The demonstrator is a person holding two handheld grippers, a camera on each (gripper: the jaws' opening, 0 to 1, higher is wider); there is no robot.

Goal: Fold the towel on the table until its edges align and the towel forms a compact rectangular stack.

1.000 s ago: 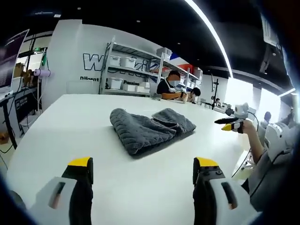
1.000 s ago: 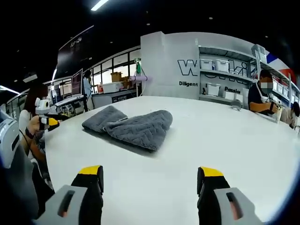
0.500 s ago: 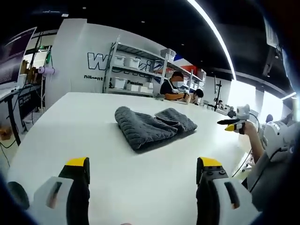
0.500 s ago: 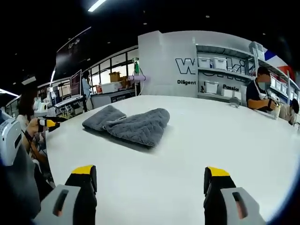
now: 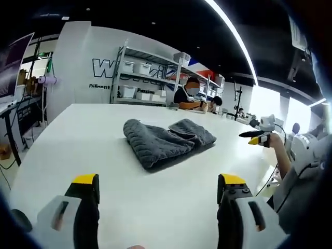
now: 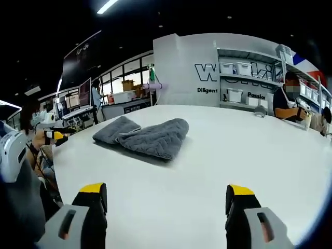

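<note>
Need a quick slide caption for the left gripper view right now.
Open left tool hovers over the white table, facing a loosely folded grey towel lying untouched.

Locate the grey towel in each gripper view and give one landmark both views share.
Left gripper view: towel lies on the white table, just above centre, beyond the open fingers.
Right gripper view: towel sits left of centre on the table, beyond the open fingers.
Shared landmark: the shelf rack with bins against the lettered wall.
</note>
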